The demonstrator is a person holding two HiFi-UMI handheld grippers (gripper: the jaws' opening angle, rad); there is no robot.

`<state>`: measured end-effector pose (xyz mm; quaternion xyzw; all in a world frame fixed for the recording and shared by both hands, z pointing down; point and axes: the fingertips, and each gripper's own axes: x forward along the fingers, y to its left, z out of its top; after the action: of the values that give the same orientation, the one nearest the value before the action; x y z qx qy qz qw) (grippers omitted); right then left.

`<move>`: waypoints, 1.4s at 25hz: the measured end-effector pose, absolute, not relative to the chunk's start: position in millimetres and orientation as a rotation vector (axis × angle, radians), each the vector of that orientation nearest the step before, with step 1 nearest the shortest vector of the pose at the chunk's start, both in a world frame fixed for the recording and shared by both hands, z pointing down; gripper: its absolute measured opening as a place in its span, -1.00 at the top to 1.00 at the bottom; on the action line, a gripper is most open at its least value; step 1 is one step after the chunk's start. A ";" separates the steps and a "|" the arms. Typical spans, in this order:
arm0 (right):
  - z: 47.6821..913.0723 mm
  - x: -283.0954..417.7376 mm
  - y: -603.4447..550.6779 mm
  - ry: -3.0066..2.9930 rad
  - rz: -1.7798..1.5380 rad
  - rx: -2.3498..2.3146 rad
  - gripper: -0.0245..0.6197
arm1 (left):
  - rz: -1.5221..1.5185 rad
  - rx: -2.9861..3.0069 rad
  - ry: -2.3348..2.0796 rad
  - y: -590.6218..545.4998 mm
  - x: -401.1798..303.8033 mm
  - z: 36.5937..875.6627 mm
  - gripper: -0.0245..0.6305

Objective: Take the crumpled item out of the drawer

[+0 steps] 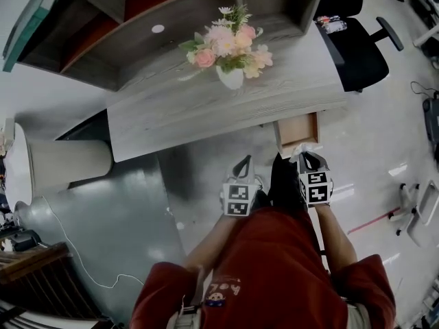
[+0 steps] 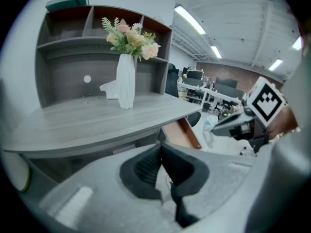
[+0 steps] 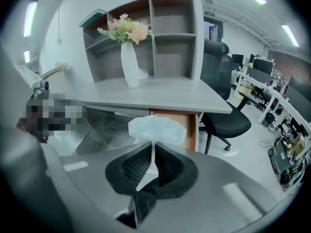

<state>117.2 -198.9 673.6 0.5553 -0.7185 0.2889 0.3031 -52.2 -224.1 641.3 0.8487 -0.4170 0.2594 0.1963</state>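
Observation:
A pale, crumpled item point(image 3: 156, 129) sticks up from between the pads of my right gripper point(image 3: 153, 147), which is shut on it. In the head view that gripper point(image 1: 304, 153) holds the crumpled item point(image 1: 302, 147) just in front of the open wooden drawer point(image 1: 298, 131) under the desk's right end. The drawer point(image 3: 178, 124) shows behind the item in the right gripper view. My left gripper point(image 1: 245, 160) hangs to the left of the drawer, shut with nothing in it point(image 2: 161, 147). The left gripper view shows the right gripper point(image 2: 243, 124) with the item point(image 2: 209, 130) beside the drawer point(image 2: 181, 133).
A grey wooden desk point(image 1: 206, 108) carries a white vase of flowers point(image 1: 230, 50) and a shelf unit point(image 1: 137, 19). A black office chair point(image 1: 353, 43) stands right of the desk. A grey panel point(image 1: 103, 232) and cable lie on the floor at the left.

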 end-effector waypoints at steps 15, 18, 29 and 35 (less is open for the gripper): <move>565.0 109.7 -194.9 -2.005 0.637 1.652 0.86 | 0.617 2.509 -1.244 -230.6 -73.0 556.5 0.93; 543.5 116.5 -194.0 -2.013 0.605 1.703 0.86 | 0.604 2.534 -1.242 -232.1 -75.4 541.5 0.93; 455.8 139.7 -191.7 -2.110 0.455 1.931 0.86 | 0.438 2.579 -1.313 -240.2 -74.7 477.1 0.93; 429.7 138.8 -191.5 -2.168 0.366 2.017 0.86 | 0.412 2.662 -1.358 -240.2 -75.3 443.4 0.93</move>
<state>138.8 -191.5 429.7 0.6739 -0.7244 0.1223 0.0785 -75.3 -240.2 443.4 0.8807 -0.4494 0.1363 0.0625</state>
